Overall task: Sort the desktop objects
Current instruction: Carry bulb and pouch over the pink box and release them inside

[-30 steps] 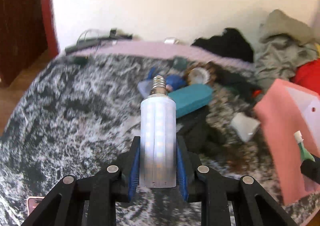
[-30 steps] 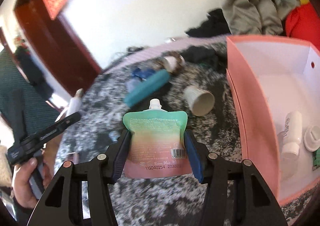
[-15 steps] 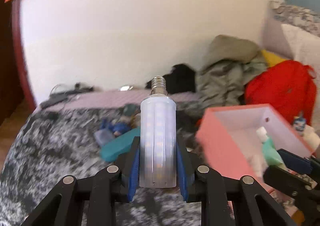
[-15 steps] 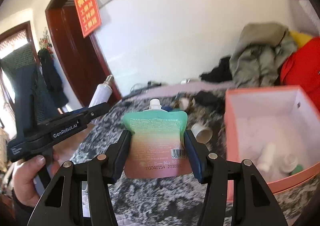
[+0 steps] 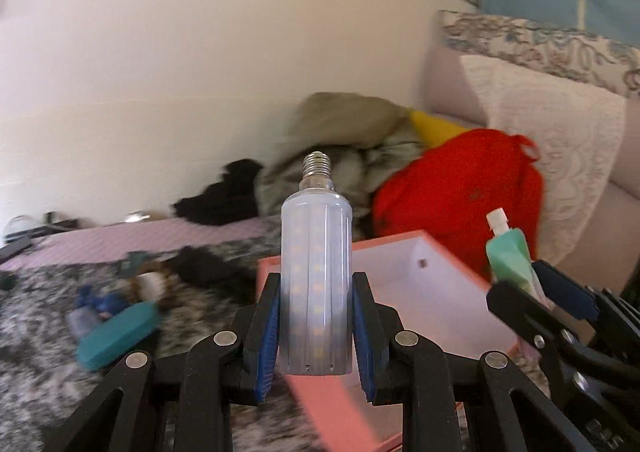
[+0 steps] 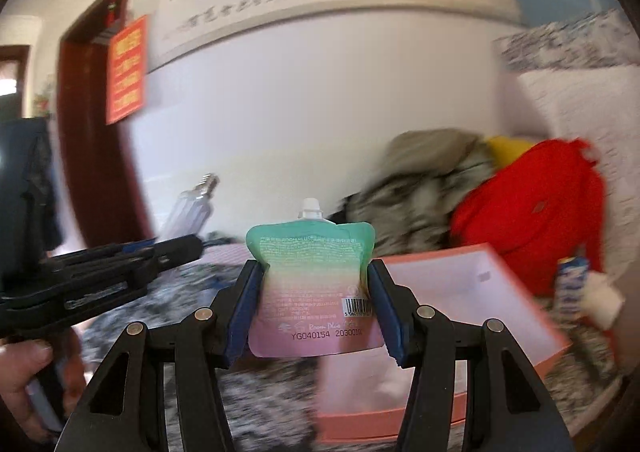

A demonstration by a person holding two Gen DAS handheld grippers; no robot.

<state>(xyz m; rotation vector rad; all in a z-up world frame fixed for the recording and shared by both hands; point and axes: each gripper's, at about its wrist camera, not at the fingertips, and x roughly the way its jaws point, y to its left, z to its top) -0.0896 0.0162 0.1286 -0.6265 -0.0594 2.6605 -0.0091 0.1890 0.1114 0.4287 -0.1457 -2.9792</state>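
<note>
The left gripper (image 5: 316,326) pinches a corn-style LED bulb (image 5: 316,288) by the lower part of its body, screw base pointing up, held in the air over the near edge of the pink box (image 5: 420,292). The right gripper (image 6: 316,308) is clamped on a spouted pouch (image 6: 312,292), gripped at both side edges with the white spout on top, also aloft with the box below and to its right. On the patterned surface (image 5: 36,332) to the left lie a teal case (image 5: 116,336) and other small items, blurred.

Both loads look bound for the box, and the risks lie in the release. The bulb's smooth round body is held low, so a tilt could let it swing or slip out, and a drop from this height might crack it or bounce it off the rim. The pouch is soft and could buckle between the pads. With the two grippers near each other above one box, they may knock together
</note>
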